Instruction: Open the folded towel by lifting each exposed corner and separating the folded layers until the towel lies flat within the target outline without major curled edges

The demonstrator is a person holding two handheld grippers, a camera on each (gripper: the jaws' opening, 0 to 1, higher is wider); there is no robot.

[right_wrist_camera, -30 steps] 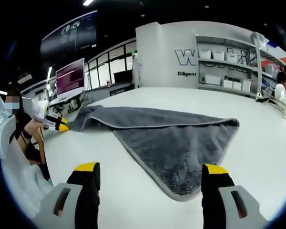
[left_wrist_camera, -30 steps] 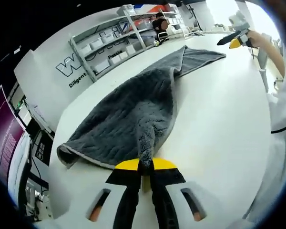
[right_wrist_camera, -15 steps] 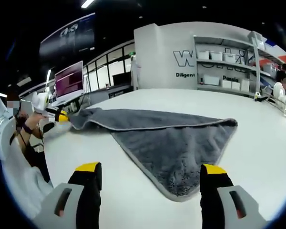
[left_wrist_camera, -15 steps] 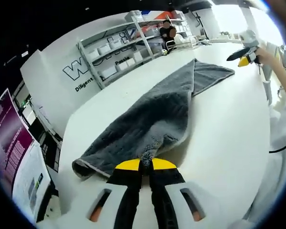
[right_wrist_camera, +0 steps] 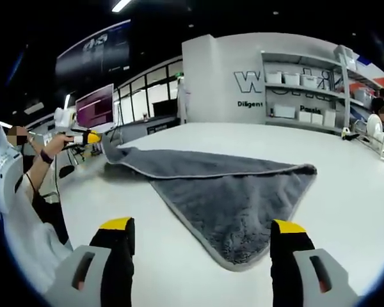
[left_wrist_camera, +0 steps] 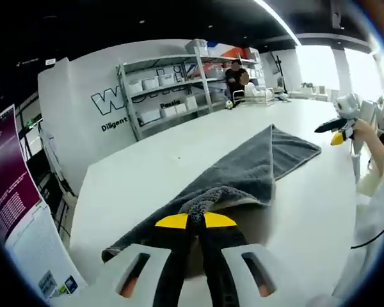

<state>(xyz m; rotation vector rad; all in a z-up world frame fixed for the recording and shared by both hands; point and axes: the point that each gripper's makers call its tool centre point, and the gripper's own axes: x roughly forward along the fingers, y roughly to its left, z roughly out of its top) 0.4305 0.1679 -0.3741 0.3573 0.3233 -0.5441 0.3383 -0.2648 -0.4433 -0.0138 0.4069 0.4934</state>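
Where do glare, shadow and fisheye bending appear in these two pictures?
Left gripper view: windows at right are blown out, shelves bend, and a shadow lies under the lifted towel. Right gripper view: even light, ceiling lamp glares, table edge curves.

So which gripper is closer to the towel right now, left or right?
Left. The left gripper is shut on a corner of the towel, lifting it off the table. The right gripper is open, hovering just short of the opposite corner, not touching it.
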